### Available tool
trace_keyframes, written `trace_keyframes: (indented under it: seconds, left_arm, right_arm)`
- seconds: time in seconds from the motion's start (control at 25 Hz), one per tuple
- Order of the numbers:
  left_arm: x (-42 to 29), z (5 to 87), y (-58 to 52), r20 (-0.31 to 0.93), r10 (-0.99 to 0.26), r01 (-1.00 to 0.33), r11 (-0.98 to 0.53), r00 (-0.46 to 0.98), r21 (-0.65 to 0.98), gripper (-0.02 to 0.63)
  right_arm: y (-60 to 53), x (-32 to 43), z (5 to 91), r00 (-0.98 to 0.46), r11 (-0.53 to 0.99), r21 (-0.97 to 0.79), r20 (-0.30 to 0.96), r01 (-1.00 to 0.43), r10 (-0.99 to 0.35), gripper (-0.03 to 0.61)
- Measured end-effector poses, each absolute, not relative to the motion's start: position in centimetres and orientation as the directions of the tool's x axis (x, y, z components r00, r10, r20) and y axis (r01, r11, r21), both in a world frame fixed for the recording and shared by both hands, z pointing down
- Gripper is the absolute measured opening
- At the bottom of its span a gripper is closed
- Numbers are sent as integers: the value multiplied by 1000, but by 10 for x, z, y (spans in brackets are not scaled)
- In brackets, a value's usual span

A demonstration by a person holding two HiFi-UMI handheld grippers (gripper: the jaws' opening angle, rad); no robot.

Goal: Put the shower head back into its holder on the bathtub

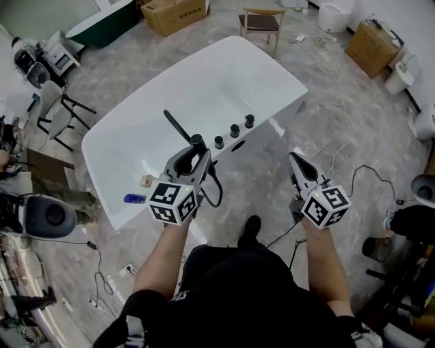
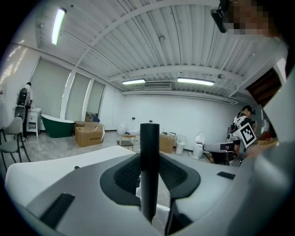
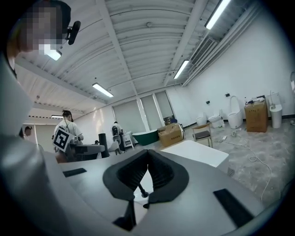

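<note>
Head view: a white bathtub point(image 1: 224, 81) stands slantwise on the grey floor point(image 1: 272, 170). A person stands at its long side and holds a hand-held gripper in each hand.
Left hand-held gripper point(image 1: 198, 145): its jaws are clamped on the black handle of the shower head point(image 1: 178, 127). In the left gripper view this handle stands upright between the two pads point(image 2: 124, 173).
Shower head: it is held over the near rim of the bathtub, just beside the knobs, with its stem slanting up and to the left. A black hose point(image 1: 217, 194) loops down from it next to the gripper. It is in the gripper and not seated on the rim.
Right hand-held gripper point(image 1: 295, 159): the jaws are together with nothing between them. It hangs over the floor, to the right of the bathtub and apart from it.
Bathtub rim: three black knobs point(image 1: 234, 130) stand in a row, and a dark oval opening point(image 1: 238, 145) is just beside them. I cannot tell which fitting is the holder.
Inside the bathtub: a small blue thing point(image 1: 134, 198) and a small pale thing point(image 1: 146, 181) lie near the left end, close to each other.
Cardboard boxes: one cardboard box point(image 1: 173, 13) stands beyond the bathtub and a second box point(image 1: 370, 47) stands at the right wall. What they contain I cannot tell.
Further back: a dark green tub point(image 1: 102, 26) and a wooden chair point(image 1: 262, 24).
</note>
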State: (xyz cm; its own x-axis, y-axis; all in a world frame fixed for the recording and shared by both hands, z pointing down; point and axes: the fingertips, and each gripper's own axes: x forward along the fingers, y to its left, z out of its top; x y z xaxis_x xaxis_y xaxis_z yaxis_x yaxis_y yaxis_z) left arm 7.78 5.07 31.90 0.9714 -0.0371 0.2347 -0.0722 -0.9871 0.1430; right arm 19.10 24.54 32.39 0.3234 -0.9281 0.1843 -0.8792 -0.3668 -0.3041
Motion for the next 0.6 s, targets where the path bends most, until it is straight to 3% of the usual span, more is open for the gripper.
trace_keyframes:
  seconds: [0.28,0.6]
  left_arm:
    - [97,327,23,257,-171,-209,-969,951,130,129]
    - [77,338,-42,255,-267,-309,-940,929,144,129]
  right_arm:
    - [204,233,357,180,-255,-355,231,-900,-956,15]
    - [83,212,360,-14,-73,-330,253,-941,-967,15]
